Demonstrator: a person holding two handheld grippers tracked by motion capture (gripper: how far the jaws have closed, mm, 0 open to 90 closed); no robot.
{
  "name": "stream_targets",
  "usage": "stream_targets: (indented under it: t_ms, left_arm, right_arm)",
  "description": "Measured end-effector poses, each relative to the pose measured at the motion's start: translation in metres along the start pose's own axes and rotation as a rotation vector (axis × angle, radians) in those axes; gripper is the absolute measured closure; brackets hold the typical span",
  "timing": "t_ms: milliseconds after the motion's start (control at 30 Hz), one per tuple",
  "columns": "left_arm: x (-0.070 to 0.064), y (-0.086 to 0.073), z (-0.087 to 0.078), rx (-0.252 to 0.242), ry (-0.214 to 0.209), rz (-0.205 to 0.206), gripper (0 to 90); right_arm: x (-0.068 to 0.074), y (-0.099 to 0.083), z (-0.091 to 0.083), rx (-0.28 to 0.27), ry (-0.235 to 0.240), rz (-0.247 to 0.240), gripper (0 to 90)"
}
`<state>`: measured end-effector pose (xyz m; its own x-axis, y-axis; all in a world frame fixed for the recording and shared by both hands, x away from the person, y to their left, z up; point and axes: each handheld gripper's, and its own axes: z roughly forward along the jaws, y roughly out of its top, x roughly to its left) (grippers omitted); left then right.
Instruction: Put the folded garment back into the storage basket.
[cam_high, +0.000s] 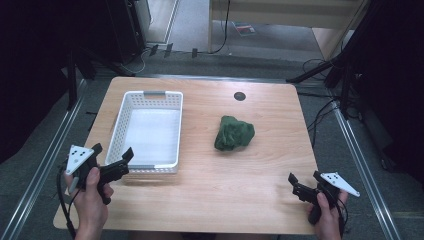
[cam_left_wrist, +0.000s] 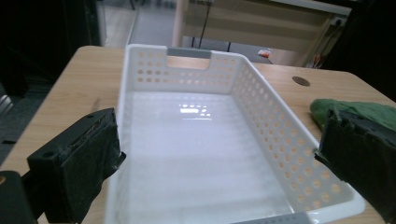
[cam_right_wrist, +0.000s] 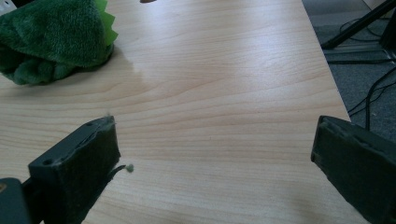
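A crumpled green cloth (cam_high: 234, 133) lies on the wooden table (cam_high: 215, 180), right of centre. To its left stands an empty white perforated basket (cam_high: 148, 131). My left gripper (cam_high: 112, 156) is held open at the basket's near left corner, nothing between its jaws. In the left gripper view the basket (cam_left_wrist: 196, 140) stretches ahead and the cloth (cam_left_wrist: 359, 111) peeks out at the right. My right gripper (cam_high: 304, 181) is open near the table's front right corner, well short of the cloth. In the right gripper view the cloth (cam_right_wrist: 51, 37) lies at the upper left.
A small dark round hole (cam_high: 239, 96) sits in the tabletop near the far edge. Cables and stand legs (cam_high: 325, 70) lie on the floor around the table. Bare wood stretches between the basket, the cloth and the front edge.
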<state>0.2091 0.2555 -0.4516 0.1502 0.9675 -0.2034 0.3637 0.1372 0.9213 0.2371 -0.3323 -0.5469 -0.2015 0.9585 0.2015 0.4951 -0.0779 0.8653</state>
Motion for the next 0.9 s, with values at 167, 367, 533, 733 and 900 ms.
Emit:
stream_targets:
  t_ms: [167,367,533,733,900]
  left_arm:
    - [-0.014,0.003,0.015,0.027,-0.037,0.0,0.0]
    - [-0.045,0.009,0.042,0.064,-0.081,0.029,0.0]
    - [-0.061,0.009,0.06,0.102,-0.1,0.04,0.0]
    - [-0.076,0.012,0.076,0.114,-0.114,0.05,0.0]
    - [-0.097,0.016,0.091,0.13,-0.137,0.069,0.0]
  right_arm:
    - [0.0,0.0,0.0,0.001,0.002,-0.003,1.1]
    - [0.0,0.0,0.0,0.001,0.004,-0.007,1.1]
    - [0.0,0.0,0.0,-0.001,0.006,-0.007,1.1]
    - [0.0,0.0,0.0,0.001,0.01,-0.005,1.1]
    - [0.0,0.0,0.0,0.002,0.01,-0.01,1.1]
